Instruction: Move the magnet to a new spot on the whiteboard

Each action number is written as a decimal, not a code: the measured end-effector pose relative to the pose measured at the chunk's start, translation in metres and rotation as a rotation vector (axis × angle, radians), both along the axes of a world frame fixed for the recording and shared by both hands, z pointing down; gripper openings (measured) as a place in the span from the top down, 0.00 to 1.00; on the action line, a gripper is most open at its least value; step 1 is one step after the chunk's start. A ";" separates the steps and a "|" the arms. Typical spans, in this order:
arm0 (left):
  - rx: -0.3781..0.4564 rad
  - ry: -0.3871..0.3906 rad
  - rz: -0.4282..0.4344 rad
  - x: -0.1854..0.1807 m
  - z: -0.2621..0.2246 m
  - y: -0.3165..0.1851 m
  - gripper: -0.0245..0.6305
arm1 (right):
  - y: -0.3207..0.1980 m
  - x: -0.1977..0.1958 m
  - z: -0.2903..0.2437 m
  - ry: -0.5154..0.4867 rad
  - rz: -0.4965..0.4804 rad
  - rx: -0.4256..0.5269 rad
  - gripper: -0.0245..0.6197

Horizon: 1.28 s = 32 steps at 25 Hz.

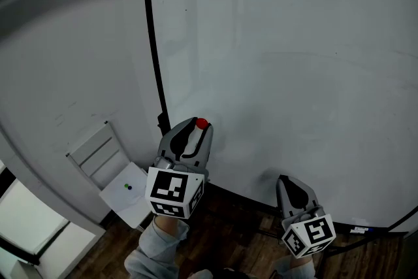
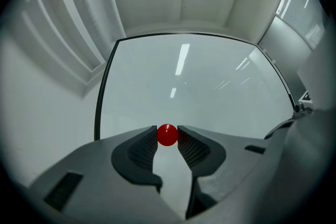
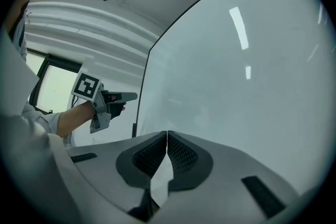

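Observation:
A small round red magnet sits pinched between the pads of my left gripper, which is shut on it. In the head view the same magnet shows at the tip of the left gripper, close to the lower left part of the whiteboard; contact with the board cannot be told. My right gripper hangs lower right near the board's bottom edge. Its jaws are shut with nothing between them. The left gripper also appears from the right gripper view, beside the board's black frame.
The whiteboard has a thin black frame and a bare white face. A white wall lies left of it. A white slatted chair stands below left on the dark wood floor. A marker tray runs under the board.

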<state>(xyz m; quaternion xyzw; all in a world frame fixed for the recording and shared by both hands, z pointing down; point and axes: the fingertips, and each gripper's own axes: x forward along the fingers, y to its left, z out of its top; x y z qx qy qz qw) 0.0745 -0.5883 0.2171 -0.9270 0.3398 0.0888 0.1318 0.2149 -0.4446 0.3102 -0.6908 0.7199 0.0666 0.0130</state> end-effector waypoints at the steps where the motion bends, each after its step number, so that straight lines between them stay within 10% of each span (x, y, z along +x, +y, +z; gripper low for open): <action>1: -0.011 0.000 0.000 -0.004 0.005 0.001 0.77 | 0.000 -0.002 0.001 -0.002 -0.001 0.000 0.92; 21: -0.250 -0.014 0.100 -0.005 0.135 0.051 0.77 | 0.025 0.014 0.047 -0.058 0.104 -0.089 0.92; 32: -0.212 -0.060 0.220 0.047 0.131 0.074 0.77 | 0.041 0.033 0.052 -0.062 0.136 -0.098 0.92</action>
